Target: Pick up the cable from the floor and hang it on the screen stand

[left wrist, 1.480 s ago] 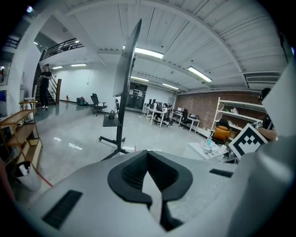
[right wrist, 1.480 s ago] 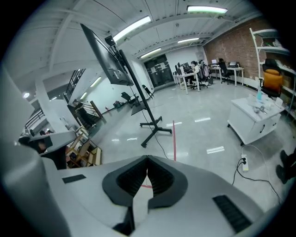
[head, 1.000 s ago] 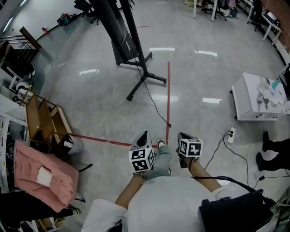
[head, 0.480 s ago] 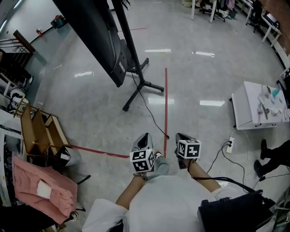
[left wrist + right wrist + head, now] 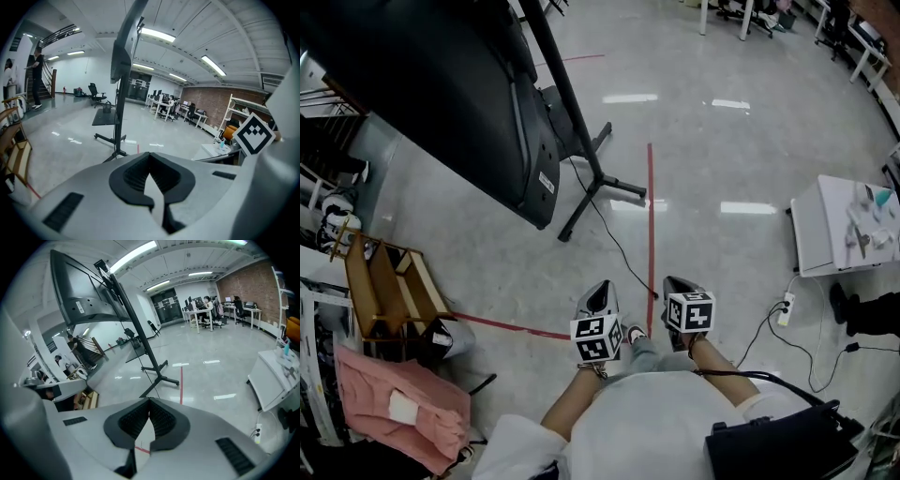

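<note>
The person stood on the gray floor (image 5: pixel 741 131) and held both tools close to the body, up high and well apart from the floor. The left gripper (image 5: pixel 599 292) had its jaws pressed together with nothing between them. The right gripper (image 5: pixel 672 286) was pressed together too, and it was empty as well.

The cable (image 5: pixel 622 239) lay on the floor. It was thin and black. It ran from the foot of the screen stand (image 5: pixel 565 94), far and to the left, down to a spot near the person's feet, just beside the red tape line (image 5: pixel 651 216). The big dark screen (image 5: pixel 422 84) hung on the stand (it filled the far left corner of the head view).

It looked like the very first step, getting close to the cable. Nothing had been picked up yet.

Next, one gripper would probably need to go down low to the near end of the cable and spread its jaws first. The cable was so thin and flat on the floor that the jaws would have to close right on it, or it could slip out.
</note>
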Tool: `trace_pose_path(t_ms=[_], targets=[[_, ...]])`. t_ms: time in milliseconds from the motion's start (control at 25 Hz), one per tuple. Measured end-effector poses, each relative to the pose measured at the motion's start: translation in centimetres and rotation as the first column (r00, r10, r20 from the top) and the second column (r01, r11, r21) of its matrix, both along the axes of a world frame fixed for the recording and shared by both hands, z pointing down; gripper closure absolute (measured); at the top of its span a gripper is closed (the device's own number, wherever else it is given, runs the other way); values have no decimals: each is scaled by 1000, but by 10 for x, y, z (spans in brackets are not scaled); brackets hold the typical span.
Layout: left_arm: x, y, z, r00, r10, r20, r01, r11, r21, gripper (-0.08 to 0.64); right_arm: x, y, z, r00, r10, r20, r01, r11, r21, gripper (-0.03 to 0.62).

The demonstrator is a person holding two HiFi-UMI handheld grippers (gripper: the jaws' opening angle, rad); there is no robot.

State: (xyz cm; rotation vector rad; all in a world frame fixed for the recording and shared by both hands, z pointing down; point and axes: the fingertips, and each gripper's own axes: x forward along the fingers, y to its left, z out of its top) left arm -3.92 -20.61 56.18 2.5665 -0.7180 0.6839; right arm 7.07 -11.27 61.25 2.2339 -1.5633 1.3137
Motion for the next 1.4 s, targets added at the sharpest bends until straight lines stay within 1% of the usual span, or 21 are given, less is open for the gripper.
trace_pose_path(t_ms=[80, 200, 280, 400, 520, 680, 880, 960, 1120, 1240, 1320, 1400], targets=[[8, -3, 11, 1000, 3, 15, -3, 1000, -11, 557, 10, 1, 11, 1000, 8, 5, -7, 1000, -12, 575], [8, -2, 22, 999, -6, 35, 7, 1000, -30, 557, 17, 12, 29, 999, 27, 29, -26, 999, -45, 575], [12, -9, 37, 998, -17, 56, 19, 999, -40, 557, 27, 11, 50, 999, 29, 44, -25, 997, -75, 575], [18, -22, 74, 994, -37, 104, 42, 998, -53, 557, 41, 6, 97, 998, 13, 68, -4, 993, -122, 575], [16, -24, 118, 989, -32, 142, 41, 997, -62, 557, 42, 7, 144, 998, -31, 61, 39, 990, -136, 574], [14, -16, 204, 979, 6, 202, 10, 997, -76, 557, 36, 13, 231, 991, -113, 77, 126, 975, -185, 572], [28, -8, 327, 967, 43, 250, -12, 992, -127, 557, 34, 18, 364, 971, -201, 128, 228, 940, -253, 567], [41, -7, 375, 971, 62, 233, -27, 989, -148, 557, 36, 14, 419, 961, -236, 142, 267, 927, -264, 545], [57, -8, 467, 974, 120, 190, -88, 982, -170, 557, 29, 10, 515, 946, -264, 187, 308, 913, -269, 514], [65, -9, 530, 973, 145, 177, -111, 975, -192, 557, 24, 11, 577, 926, -316, 207, 365, 889, -277, 499], [72, -7, 564, 968, 186, 169, -149, 967, -207, 557, 20, 14, 616, 911, -346, 223, 401, 870, -286, 490], [79, -4, 590, 955, 247, 164, -210, 954, -215, 557, 14, 17, 653, 899, -365, 241, 428, 851, -304, 482]])
